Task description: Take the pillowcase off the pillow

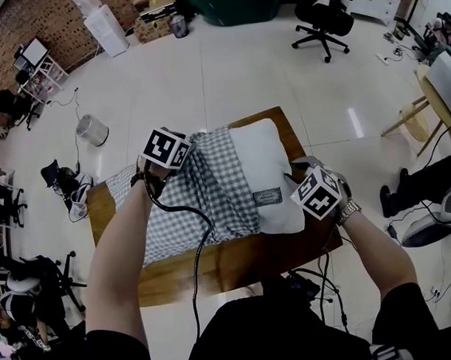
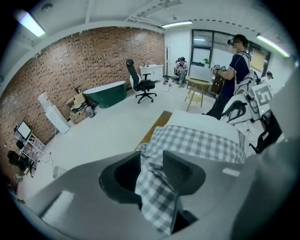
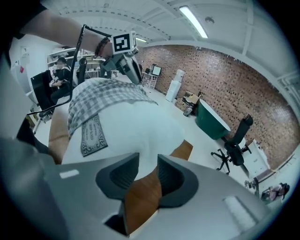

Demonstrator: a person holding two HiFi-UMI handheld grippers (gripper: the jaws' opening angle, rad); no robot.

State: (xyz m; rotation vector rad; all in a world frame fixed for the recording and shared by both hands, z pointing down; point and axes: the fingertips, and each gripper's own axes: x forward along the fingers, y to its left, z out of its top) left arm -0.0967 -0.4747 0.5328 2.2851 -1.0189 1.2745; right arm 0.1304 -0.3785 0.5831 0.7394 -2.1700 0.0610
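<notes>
A brown wooden table (image 1: 230,268) stands on a shiny white floor (image 1: 236,72). The soft white pillow (image 1: 267,158) lies on it longways from left to right, with its bare end pointing right and the checked cloth pillowcase (image 1: 210,190) bunched over its left half. The left gripper (image 2: 151,157) has its jaws partly apart with a fold of pillowcase hanging loose between them, and the right gripper (image 3: 148,157) is partly apart too, holding nothing, its tips at the pillow's bare edge.

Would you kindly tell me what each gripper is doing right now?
Left gripper: open, checked pillowcase lying between its tongs.
Right gripper: open, holding nothing; pillow at its tips.
</notes>
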